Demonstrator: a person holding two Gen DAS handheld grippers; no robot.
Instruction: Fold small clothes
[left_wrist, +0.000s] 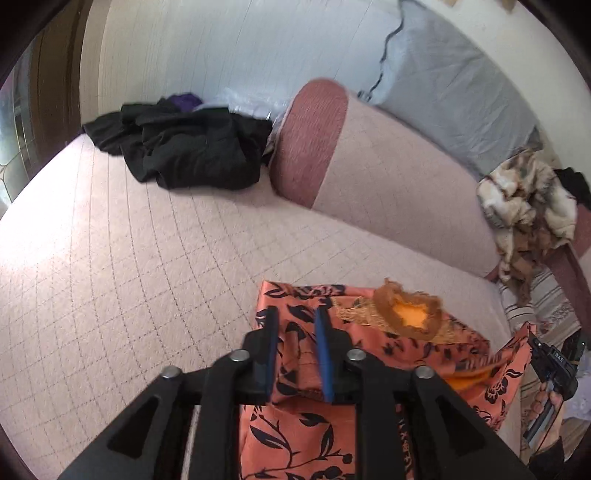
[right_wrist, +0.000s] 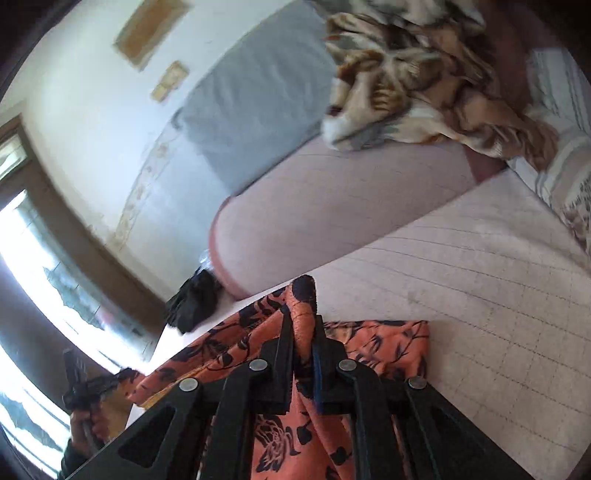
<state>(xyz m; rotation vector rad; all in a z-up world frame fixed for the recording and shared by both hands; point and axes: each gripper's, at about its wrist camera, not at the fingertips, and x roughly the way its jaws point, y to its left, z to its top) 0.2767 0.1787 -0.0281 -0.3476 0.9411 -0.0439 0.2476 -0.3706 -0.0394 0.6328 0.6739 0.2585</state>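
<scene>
Garment (right_wrist: 303, 314) pinched in right tool (right_wrist: 301, 325).

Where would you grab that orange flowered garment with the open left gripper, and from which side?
Probably the orange floral garment's left edge, come at from above: the left gripper hangs open over it, fabric between its fingers unpinched. That edge lies flat on the quilted bed cover. The right gripper already pinches a raised fold.
</scene>
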